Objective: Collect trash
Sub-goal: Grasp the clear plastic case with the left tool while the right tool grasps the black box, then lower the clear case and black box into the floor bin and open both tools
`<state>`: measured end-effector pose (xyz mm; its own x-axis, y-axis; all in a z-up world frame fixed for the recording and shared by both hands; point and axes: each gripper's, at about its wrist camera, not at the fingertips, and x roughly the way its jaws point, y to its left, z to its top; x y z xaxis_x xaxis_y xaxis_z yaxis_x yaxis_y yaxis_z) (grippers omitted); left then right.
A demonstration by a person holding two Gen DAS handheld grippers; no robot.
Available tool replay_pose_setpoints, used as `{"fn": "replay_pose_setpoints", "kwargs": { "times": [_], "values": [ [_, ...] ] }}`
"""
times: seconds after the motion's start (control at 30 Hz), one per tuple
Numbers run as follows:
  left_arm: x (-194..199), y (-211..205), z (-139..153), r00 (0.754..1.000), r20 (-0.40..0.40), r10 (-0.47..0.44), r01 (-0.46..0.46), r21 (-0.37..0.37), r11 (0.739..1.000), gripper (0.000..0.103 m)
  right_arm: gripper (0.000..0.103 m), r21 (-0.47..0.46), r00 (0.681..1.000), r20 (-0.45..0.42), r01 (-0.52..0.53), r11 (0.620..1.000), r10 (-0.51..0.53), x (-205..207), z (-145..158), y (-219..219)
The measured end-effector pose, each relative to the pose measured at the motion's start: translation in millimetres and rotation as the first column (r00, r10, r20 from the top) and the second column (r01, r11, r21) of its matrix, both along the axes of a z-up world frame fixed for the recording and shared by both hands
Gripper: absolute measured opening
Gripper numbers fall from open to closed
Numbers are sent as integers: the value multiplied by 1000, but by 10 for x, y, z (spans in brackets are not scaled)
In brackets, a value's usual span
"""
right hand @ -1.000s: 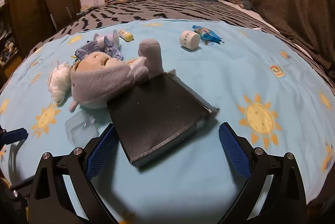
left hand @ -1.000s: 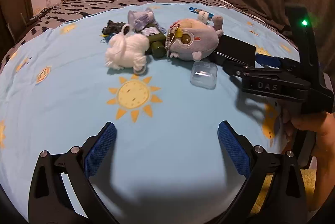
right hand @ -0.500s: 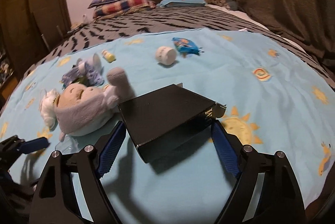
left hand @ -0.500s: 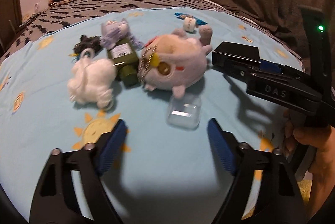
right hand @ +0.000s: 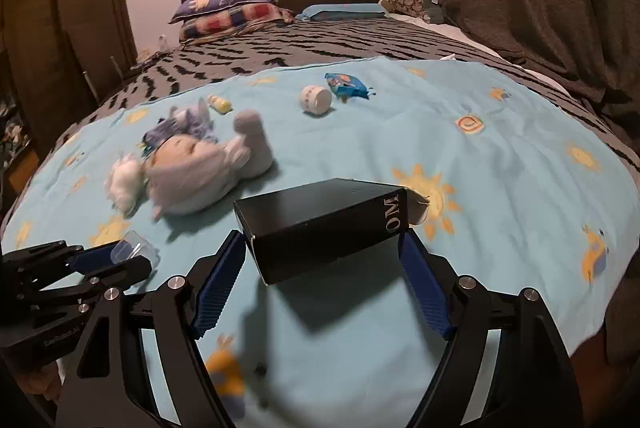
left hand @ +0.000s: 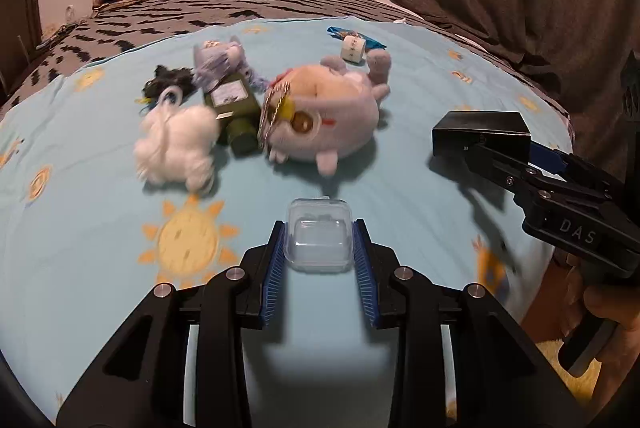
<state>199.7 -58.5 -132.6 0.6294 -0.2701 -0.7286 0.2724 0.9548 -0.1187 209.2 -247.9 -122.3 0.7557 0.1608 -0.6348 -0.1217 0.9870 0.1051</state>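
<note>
The white fluffy toy (left hand: 176, 147) and grey plush (left hand: 324, 119) are smeared by motion blur. The label on the green bottle (left hand: 236, 107) is unreadable (too small), its far end hidden under purple fabric (left hand: 222, 61).

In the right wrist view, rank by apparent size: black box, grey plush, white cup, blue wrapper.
1. black box, though nearest the camera
2. grey plush
3. white cup and blue wrapper: alike, both far back, so unranked.
</note>
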Motion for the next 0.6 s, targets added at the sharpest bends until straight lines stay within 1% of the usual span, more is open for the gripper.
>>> {"fn": "replay_pose_setpoints", "kwargs": {
  "times": [0.3,0.4,0.6],
  "values": [
    [-703,78,91,1000,16,-13,13,-13,1000,32,78,18,1000,21,-7,1000,7,-608,75,-9],
    [-900,88,109,1000,20,-16,17,-16,1000,32,78,18,1000,21,-12,1000,12,-837,74,-21],
    [-1215,83,123,999,25,-30,31,-16,999,32,78,52,1000,17,-13,999,12,-1188,46,-86]
  ]
}}
